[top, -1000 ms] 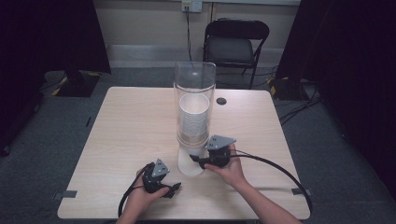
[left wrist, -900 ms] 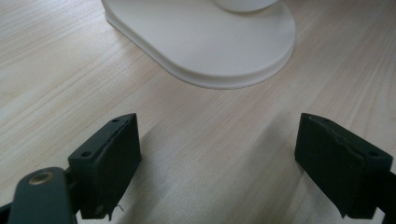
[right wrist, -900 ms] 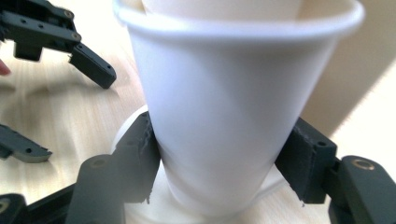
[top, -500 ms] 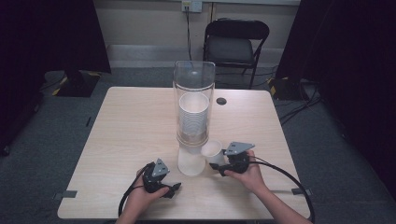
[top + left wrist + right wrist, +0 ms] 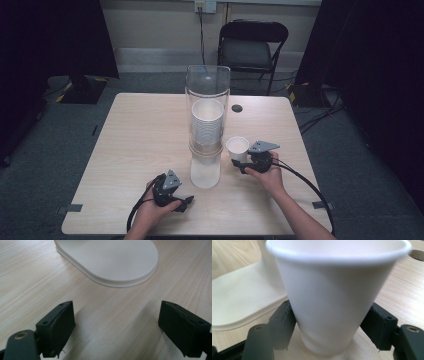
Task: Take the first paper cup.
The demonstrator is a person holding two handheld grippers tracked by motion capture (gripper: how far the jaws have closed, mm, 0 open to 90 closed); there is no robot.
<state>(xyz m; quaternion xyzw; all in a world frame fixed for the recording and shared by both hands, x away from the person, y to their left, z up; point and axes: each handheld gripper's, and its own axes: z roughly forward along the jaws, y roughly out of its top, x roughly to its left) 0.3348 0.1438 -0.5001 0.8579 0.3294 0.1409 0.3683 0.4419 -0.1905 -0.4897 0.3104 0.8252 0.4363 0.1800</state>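
Note:
A tall clear cup dispenser [image 5: 206, 100] holds a stack of white paper cups and stands on a cream base [image 5: 205, 175] at the middle of the wooden table [image 5: 135, 135]. To its right a single white paper cup [image 5: 237, 146] stands upright on the table. My right gripper [image 5: 240, 162] lies around the foot of this cup [image 5: 332, 302]. Its jaws have just been opening, and the right-hand pad [image 5: 378, 325] stands a little off the cup wall. My left gripper [image 5: 186, 201] rests open on the table, left of the base [image 5: 110, 260], with nothing between its jaws [image 5: 116, 307].
A dark round grommet [image 5: 236, 108] sits in the tabletop behind the cup. A black folding chair [image 5: 252, 45] stands beyond the table's far edge. Cables trail from both grippers toward the near edge. Bare wood lies to the left of the dispenser.
My right gripper has carried the cup from under the dispenser out to the right and lowered it to the table. The left gripper has stayed in place.

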